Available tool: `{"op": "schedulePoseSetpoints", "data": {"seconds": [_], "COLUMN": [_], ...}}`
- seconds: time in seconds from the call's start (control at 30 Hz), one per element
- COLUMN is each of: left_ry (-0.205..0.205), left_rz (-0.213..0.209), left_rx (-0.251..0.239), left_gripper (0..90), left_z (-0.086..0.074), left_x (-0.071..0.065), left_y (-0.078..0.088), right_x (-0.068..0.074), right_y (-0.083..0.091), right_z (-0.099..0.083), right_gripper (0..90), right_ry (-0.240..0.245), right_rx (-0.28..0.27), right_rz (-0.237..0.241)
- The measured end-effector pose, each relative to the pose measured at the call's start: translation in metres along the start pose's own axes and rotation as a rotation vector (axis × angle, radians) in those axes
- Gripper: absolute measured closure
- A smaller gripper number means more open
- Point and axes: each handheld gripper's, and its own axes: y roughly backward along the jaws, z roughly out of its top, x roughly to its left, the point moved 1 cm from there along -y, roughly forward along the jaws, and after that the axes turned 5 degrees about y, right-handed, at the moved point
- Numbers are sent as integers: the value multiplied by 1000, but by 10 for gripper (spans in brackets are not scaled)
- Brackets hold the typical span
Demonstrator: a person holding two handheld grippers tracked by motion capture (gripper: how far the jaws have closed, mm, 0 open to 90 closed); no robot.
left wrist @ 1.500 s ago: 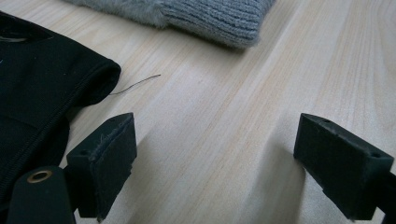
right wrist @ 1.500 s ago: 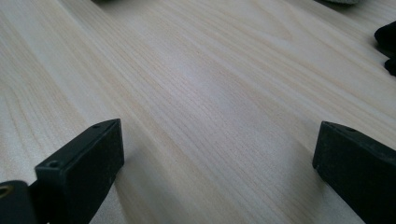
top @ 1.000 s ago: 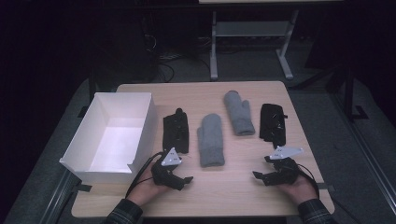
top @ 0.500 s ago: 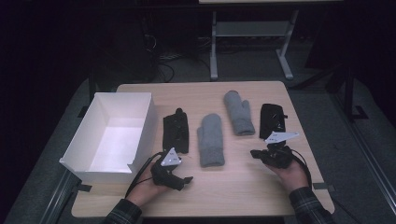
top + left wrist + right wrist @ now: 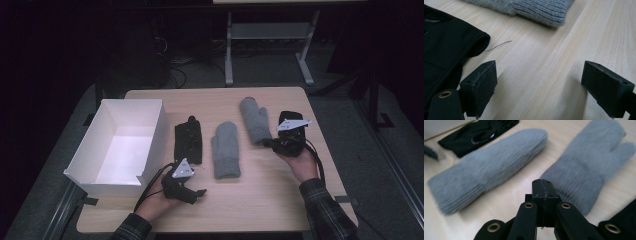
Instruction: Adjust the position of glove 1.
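Near the table's right edge, your right gripper (image 5: 270,142) is hovering with its jaws pressed together on nothing, just beside the cuff of the far mitten (image 5: 256,120). Your left gripper (image 5: 197,192) is resting at the front with jaws spread wide, pointing past the black glove (image 5: 188,141) toward the near mitten (image 5: 225,150).

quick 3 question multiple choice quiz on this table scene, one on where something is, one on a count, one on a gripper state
1. Where is the white box?
A. the table's left side
B. the table's right side
C. between the mittens

2. How many grey mittens lie on the table?
A. one
B. two
C. three

3. How do the right gripper jaws stand?
A. wide apart
B. closed on a mitten
C. closed on nothing

Answers:
1 A, it sits left of the black glove.
2 B, one grey mitten and another.
3 C, the pads meet with nothing between.
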Motion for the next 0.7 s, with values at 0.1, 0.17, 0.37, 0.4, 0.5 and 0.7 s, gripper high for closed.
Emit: {"op": "schedulePoseSetpoints", "data": {"seconds": [0.1, 0.17, 0.37, 0.4, 0.5, 0.7], "left_ry": [0, -1, -1, -1, -1, -1], "left_rz": [-1, -2, -2, -2, -2, -2], "left_rx": [0, 0, 0, 0, 0, 0], "left_gripper": [125, 125, 125, 125, 125, 125], "left_z": [0, 0, 0, 0, 0, 0], "left_x": [0, 0, 0, 0, 0, 0], "left_y": [0, 0, 0, 0, 0, 0], "right_x": [-10, -15, -28, -30, -33, -43], "right_y": [-7, -11, -27, -30, -37, -48], "right_z": [9, 12, 21, 22, 25, 19], "right_gripper": [900, 900, 900, 900, 900, 900], "right_ry": [-6, -19, -23, -24, -30, -35], "right_rx": [-5, -12, 2, 6, 1, 33], "right_rz": [-14, -17, -29, -30, -27, -50]}}
